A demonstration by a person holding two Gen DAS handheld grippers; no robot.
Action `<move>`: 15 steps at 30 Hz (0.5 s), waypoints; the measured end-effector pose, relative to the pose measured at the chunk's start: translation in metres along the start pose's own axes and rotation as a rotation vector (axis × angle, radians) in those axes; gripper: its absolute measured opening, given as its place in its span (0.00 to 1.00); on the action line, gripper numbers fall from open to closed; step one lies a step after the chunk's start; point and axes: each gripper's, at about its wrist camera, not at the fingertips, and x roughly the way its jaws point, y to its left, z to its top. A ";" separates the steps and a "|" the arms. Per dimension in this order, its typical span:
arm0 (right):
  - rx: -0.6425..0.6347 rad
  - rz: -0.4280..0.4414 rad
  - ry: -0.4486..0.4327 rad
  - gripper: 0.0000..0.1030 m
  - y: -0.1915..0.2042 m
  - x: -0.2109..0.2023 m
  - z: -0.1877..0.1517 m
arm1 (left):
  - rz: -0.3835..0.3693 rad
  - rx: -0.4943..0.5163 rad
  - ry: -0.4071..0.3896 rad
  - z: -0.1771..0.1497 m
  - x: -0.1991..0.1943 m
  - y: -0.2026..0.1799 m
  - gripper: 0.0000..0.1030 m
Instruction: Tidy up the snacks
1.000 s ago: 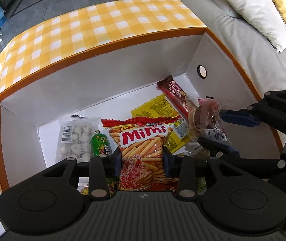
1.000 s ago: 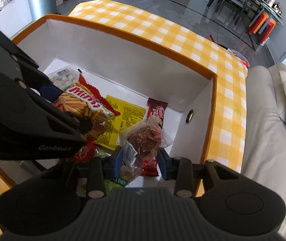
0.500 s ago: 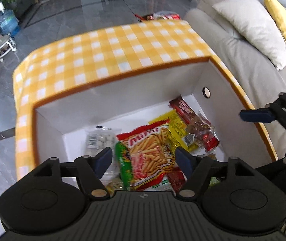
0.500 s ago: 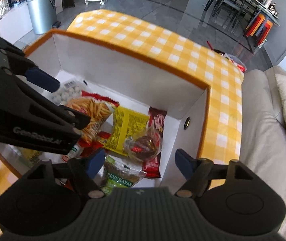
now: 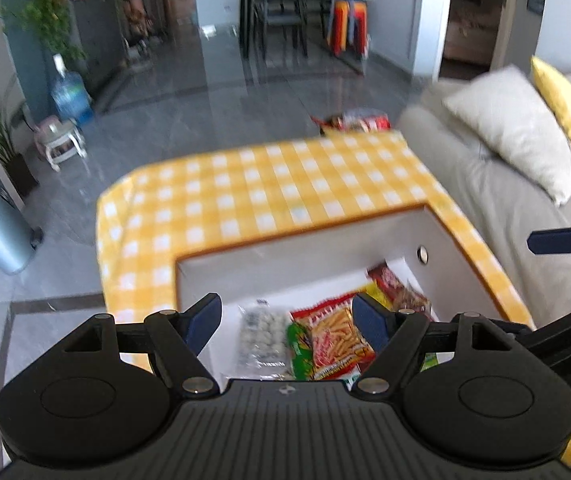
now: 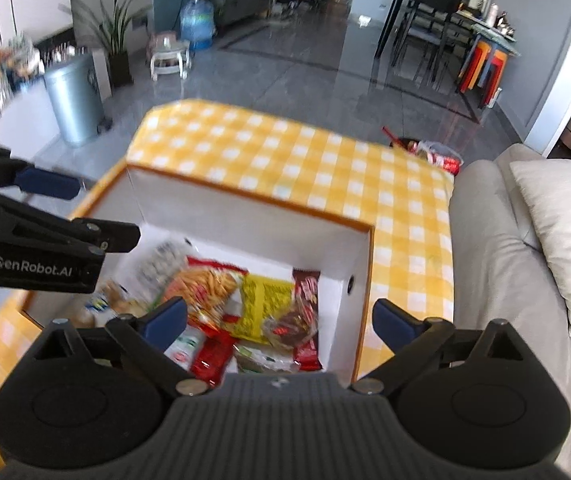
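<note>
Left tool [image 5: 287,318] and right tool [image 6: 279,320] both released, empty above white box [image 6: 245,216], Mimi fries bag [image 5: 337,342] inside, yellow-check bench [image 5: 269,192]

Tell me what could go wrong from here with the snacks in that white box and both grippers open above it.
1. The clear-wrapped brown snack lies loosely atop other packets in the white orange-rimmed box; a nudge might slide it off.
2. The left gripper and right gripper hang open close together above the box, so they could collide.
3. The orange chip-stick bag overlaps neighbouring packets, so they may be awkward to grip separately.
</note>
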 end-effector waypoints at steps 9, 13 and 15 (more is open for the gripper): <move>0.144 0.028 -0.146 0.96 0.009 -0.071 -0.009 | 0.095 0.026 -0.184 -0.011 -0.067 -0.002 0.85; 0.186 0.026 -0.195 0.96 0.014 -0.097 -0.018 | 0.129 0.027 -0.226 -0.018 -0.090 -0.004 0.85; 0.188 0.014 -0.225 0.96 0.017 -0.108 -0.024 | 0.152 0.031 -0.246 -0.022 -0.101 -0.007 0.85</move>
